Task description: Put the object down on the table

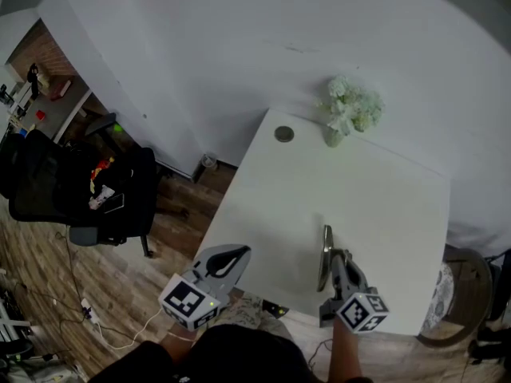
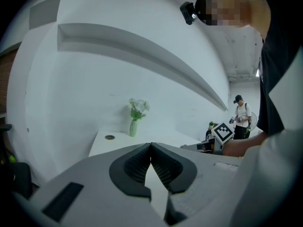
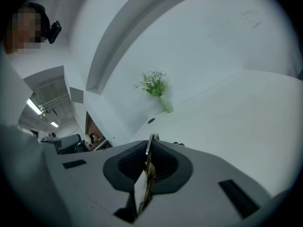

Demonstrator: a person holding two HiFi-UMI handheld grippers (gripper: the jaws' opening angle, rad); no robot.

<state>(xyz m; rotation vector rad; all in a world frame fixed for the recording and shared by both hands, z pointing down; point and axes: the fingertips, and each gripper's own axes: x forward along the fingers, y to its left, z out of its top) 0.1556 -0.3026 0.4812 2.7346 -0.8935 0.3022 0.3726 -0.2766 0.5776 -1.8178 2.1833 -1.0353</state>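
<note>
My right gripper (image 1: 334,260) is shut on a thin flat metal piece (image 1: 325,255), held edge-on just above the near part of the white table (image 1: 383,206). In the right gripper view the metal piece (image 3: 148,174) stands clamped between the dark pads (image 3: 163,164), its top edge poking out past the gripper (image 3: 150,144). My left gripper (image 1: 237,255) hovers off the table's near left corner. Its jaws meet with nothing between them, as the left gripper view shows (image 2: 151,148).
A small vase of pale flowers (image 1: 349,108) and a round grey cap (image 1: 283,134) sit at the table's far edge by the wall. A black office chair (image 1: 88,190) stands on the wood floor at left. A round stool (image 1: 465,294) is at right. A person (image 2: 243,117) stands far off.
</note>
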